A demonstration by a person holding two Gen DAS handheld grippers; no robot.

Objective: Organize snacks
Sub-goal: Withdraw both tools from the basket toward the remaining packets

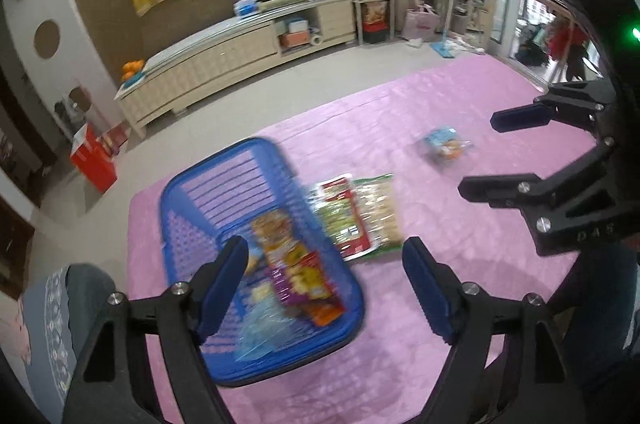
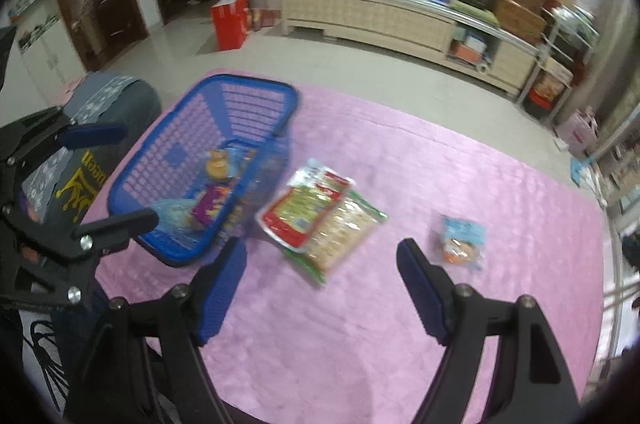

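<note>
A blue plastic basket (image 1: 192,184) (image 2: 256,92) stands on the pink cloth and holds several snack packs (image 1: 296,268) (image 2: 212,200). Beside it lie a red-and-green packet (image 1: 344,216) (image 2: 300,212) on a cracker pack (image 1: 384,212) (image 2: 344,236). A small blue snack pack (image 1: 444,142) (image 2: 462,238) lies apart to the right. My left gripper (image 1: 324,264) is open and empty above the basket's near end. My right gripper (image 2: 320,264) is open and empty above the cloth near the cracker pack; it also shows in the left wrist view (image 1: 480,152).
The pink cloth (image 1: 460,304) (image 2: 360,324) covers the table. A grey chair back (image 2: 112,104) (image 1: 60,304) stands at the table's left. A red box (image 1: 94,160) (image 2: 230,20) and a long cream cabinet (image 1: 224,60) (image 2: 380,12) stand on the floor beyond.
</note>
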